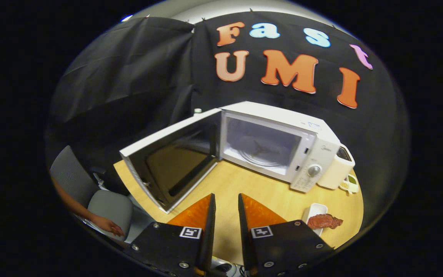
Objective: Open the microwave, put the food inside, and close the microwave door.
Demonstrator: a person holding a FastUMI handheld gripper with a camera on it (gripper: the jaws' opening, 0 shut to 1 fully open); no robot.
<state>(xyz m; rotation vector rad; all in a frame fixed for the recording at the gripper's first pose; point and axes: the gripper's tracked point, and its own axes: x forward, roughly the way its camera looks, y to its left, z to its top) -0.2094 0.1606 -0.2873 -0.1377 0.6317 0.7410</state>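
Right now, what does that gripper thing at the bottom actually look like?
The gripper has two flat fingers with orange outer faces and dark inner edges that taper to points. Each sits on a black block fastened with silver screws and carries a small square black-and-white marker. A narrow gap separates the fingers, with nothing in it.
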